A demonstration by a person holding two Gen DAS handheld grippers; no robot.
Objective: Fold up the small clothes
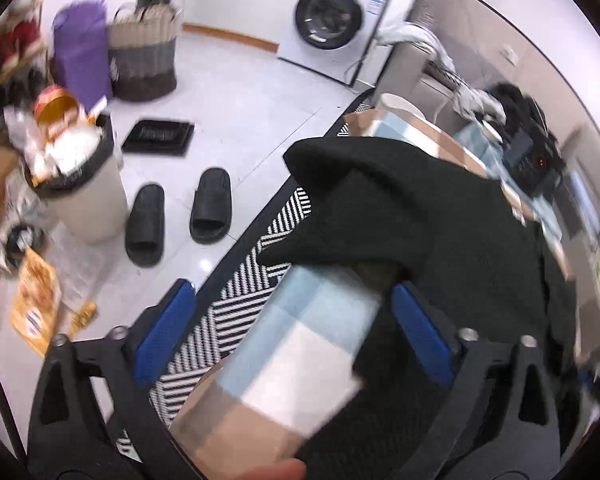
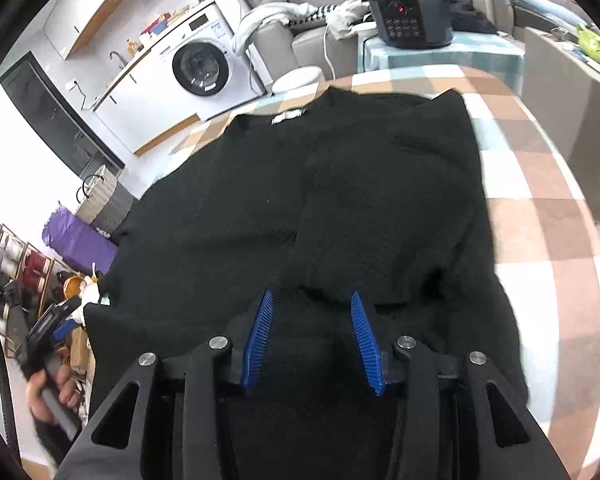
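My reference is the black knitted garment, which lies spread flat on the checked tablecloth in blue, white and tan.

Right gripper: its blue ribbed pads stand partly apart above the garment's near hem. I see no cloth pressed between them.

Left gripper: blue pads spread wide at the garment's left edge, over the table corner. Nothing is pinched; the tablecloth's hanging edge sits in the gap, blurred.

Edges and room: right of the garment a broad strip of bare tablecloth runs to the table's rim. Beyond the garment's collar end the cloth is also bare up to a black electric cooker with a keypad. On the left the garment overhangs the table edge, with little margin.

The left view alone shows what lies below that edge: a black-and-white striped rug, a pair of black slide sandals, a beige waste bin with a black liner and open white floor. A white front-loading washing machine stands well beyond the garment.

The right view alone shows the white neck label and a hand gripping the left tool's handle.
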